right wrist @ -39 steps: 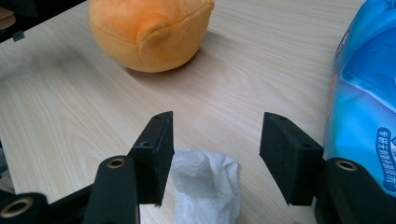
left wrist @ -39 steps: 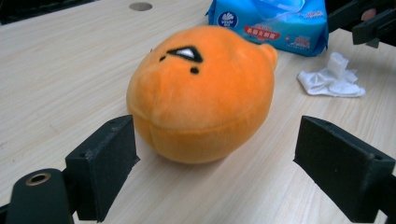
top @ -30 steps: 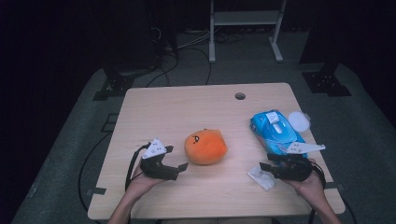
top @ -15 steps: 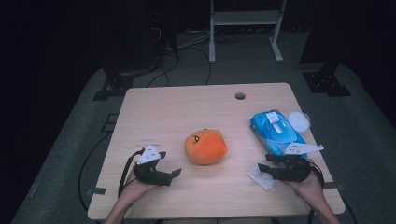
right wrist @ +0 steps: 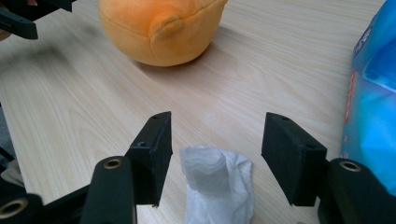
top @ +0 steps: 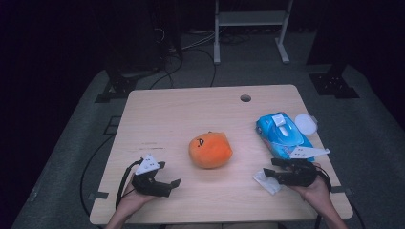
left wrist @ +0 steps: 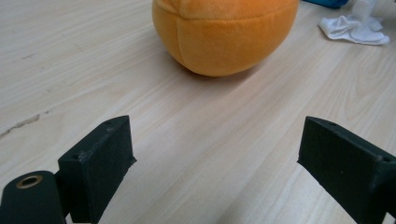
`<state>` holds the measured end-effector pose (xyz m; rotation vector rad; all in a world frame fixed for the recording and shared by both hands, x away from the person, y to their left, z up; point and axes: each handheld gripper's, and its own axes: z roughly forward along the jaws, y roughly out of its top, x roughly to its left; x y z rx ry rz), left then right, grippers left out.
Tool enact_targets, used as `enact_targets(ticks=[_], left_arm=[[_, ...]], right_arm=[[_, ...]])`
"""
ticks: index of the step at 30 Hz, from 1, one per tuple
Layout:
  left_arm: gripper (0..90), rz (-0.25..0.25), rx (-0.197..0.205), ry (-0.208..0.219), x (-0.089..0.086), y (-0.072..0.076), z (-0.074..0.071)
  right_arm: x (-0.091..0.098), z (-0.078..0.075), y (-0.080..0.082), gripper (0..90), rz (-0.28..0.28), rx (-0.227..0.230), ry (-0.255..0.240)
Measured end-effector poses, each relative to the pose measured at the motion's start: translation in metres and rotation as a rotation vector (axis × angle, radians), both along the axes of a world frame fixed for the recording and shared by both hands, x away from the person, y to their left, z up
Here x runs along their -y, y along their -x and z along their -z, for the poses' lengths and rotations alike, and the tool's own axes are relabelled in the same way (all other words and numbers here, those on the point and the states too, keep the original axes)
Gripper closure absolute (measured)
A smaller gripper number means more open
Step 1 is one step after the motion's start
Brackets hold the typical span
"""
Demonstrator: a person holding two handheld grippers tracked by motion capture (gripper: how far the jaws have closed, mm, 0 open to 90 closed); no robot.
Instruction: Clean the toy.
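While the orange plush toy (top: 210, 150) is sitting mid-table, we are holding the left gripper (top: 165, 177) wide open, just left of it, and the right gripper (right wrist: 215, 140) wide open around the crumpled white wipe (right wrist: 218, 185), right of it.

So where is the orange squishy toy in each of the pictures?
High view: the orange plush toy sits mid-table, between the two grippers.
Left gripper view: it is at top centre, beyond the open jaws.
Right gripper view: it is at top, left of centre.
Shared landmark: the crumpled white tissue.
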<state>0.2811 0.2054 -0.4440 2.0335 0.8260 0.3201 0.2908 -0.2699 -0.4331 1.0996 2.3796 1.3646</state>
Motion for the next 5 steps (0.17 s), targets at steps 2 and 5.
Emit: enact_targets(ticks=[2,5], left_arm=[[9.0,-0.001,-0.006,0.005,-0.0009,0.0006,0.0010],[8.9,0.001,-0.007,0.012,-0.0016,0.0018,0.0014]], right_arm=[[-0.0006,0.0001,0.0002,41.5,0.000,-0.003,0.003],[-0.0011,0.0004,-0.0002,41.3,-0.003,-0.001,0.004]])
